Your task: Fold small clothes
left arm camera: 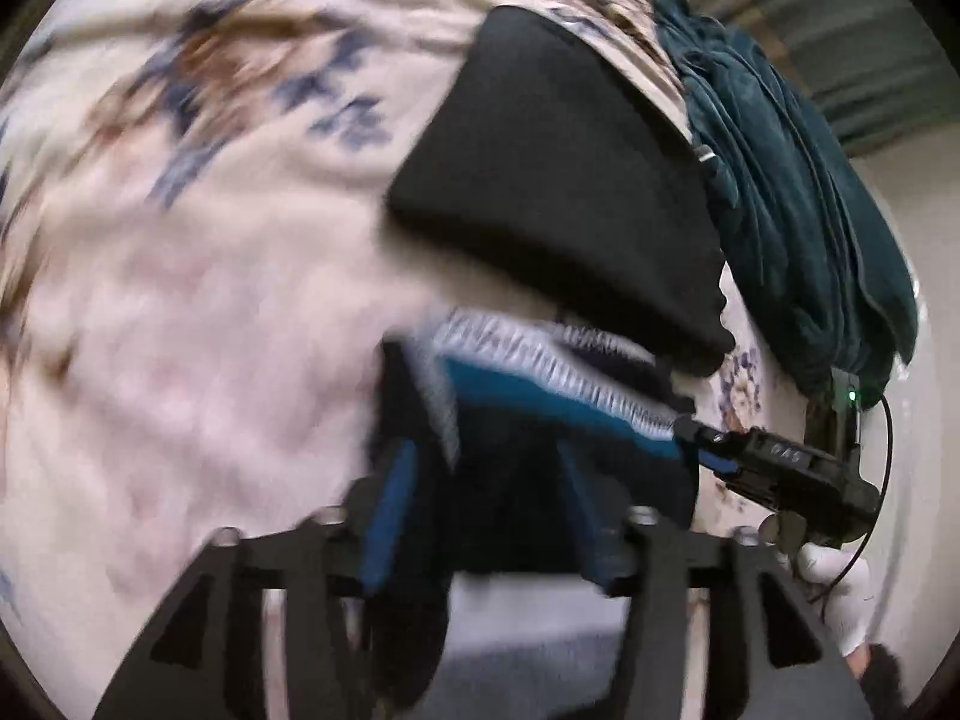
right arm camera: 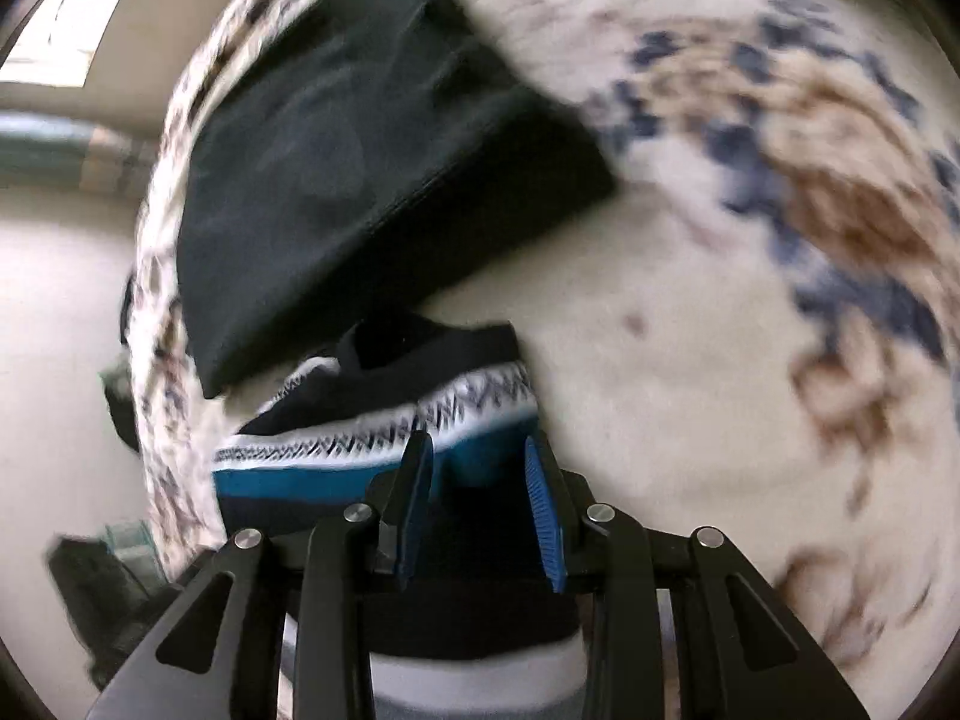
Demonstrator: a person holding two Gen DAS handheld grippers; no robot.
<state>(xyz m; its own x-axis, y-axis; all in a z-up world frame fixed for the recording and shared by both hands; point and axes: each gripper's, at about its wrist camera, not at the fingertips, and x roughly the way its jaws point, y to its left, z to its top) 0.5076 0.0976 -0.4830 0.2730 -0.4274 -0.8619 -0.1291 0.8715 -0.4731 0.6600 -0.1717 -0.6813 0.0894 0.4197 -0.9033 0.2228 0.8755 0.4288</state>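
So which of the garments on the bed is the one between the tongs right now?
The black garment with the teal stripe and white zigzag band, nearest both cameras. The plain folded black one lies behind it, and the dark teal one is heaped at the bed's edge.

The flowers on the blanket [left arm camera: 198, 252] are smeared by blur. Part of the striped sock [right arm camera: 372, 450] is hidden behind the right gripper [right arm camera: 480, 480]. Whether it is squeezed cannot be told.

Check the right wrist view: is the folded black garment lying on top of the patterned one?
No. The folded black garment lies on the floral bedspread, beyond the patterned garment, not on it.
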